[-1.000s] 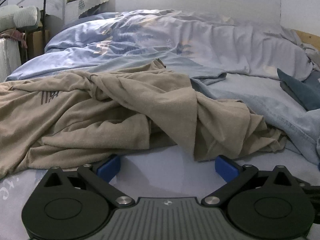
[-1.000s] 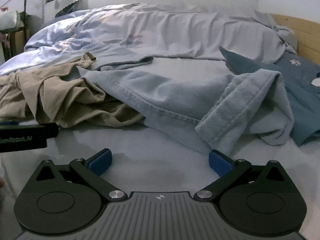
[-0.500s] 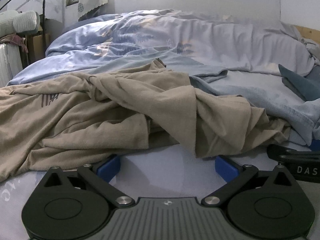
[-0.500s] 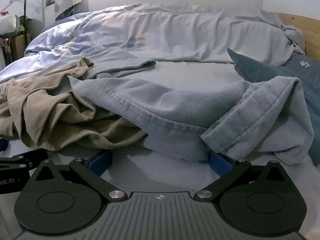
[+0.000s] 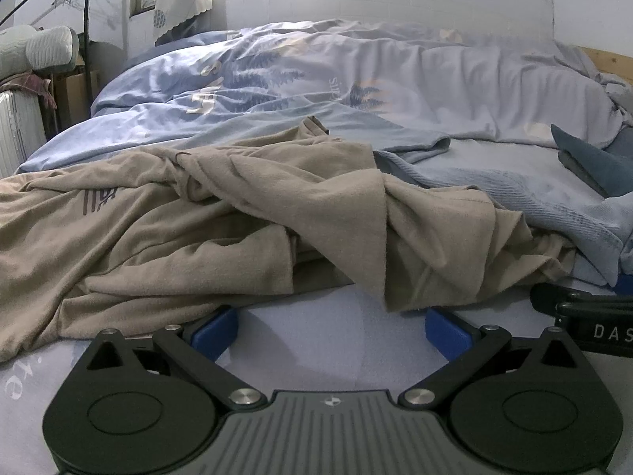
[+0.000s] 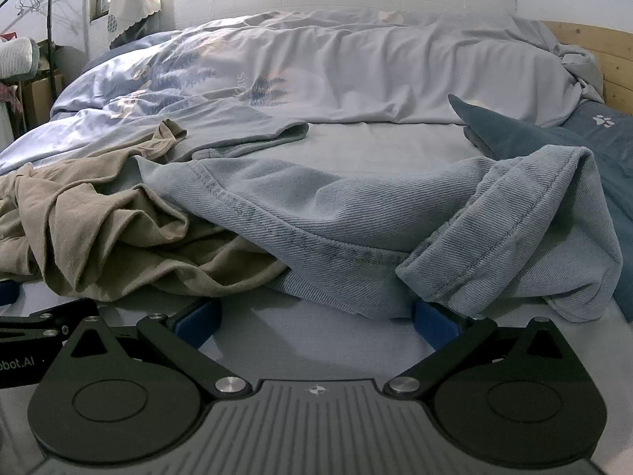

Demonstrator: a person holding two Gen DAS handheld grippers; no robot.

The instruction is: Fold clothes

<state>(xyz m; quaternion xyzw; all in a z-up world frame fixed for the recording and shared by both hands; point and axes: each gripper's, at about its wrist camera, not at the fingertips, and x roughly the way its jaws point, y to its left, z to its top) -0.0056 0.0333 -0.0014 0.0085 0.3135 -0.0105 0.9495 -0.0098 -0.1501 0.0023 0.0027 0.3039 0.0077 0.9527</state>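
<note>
Both hand-held grippers have crept in toward the pile since a second ago; the left hand-held gripper (image 5: 332,326) sits spread wide and empty, its blue pads (image 5: 215,328) low on the bed sheet (image 5: 316,344) right at the hem of the crumpled tan shirt (image 5: 237,213); the right hand-held gripper (image 6: 316,322) is just as wide, one pad tucked against the pale blue denim garment (image 6: 316,213); I'd slide under a single edge before pinching, not a bunched wad; further back lies the duvet (image 6: 356,63).
</note>
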